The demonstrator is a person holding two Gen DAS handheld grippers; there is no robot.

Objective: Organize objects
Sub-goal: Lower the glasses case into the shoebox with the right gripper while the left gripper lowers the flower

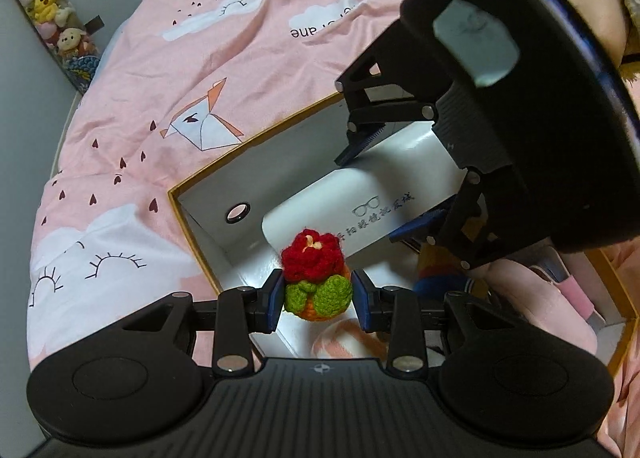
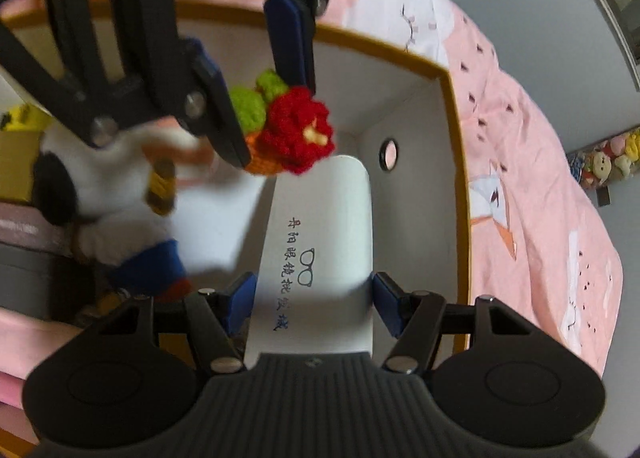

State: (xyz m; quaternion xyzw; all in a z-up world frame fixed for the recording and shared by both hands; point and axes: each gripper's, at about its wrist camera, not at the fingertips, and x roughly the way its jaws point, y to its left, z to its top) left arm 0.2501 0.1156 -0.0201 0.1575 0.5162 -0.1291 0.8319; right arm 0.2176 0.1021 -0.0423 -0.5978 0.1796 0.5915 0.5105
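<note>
Left wrist view: our left gripper (image 1: 318, 298) pinched a crocheted flower (image 1: 316, 278) over the box (image 1: 188, 213). At two o'clock, our right gripper (image 2: 312, 298) clamped a white glasses case (image 2: 320, 242) printed with Chinese characters we couldn't read.

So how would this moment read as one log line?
left tongs: red crocheted flower | right tongs: white glasses case | over gold-rimmed white box

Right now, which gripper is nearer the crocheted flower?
Left. The left gripper is clamped on the crocheted flower; the right gripper holds the white glasses case just beyond it.
</note>
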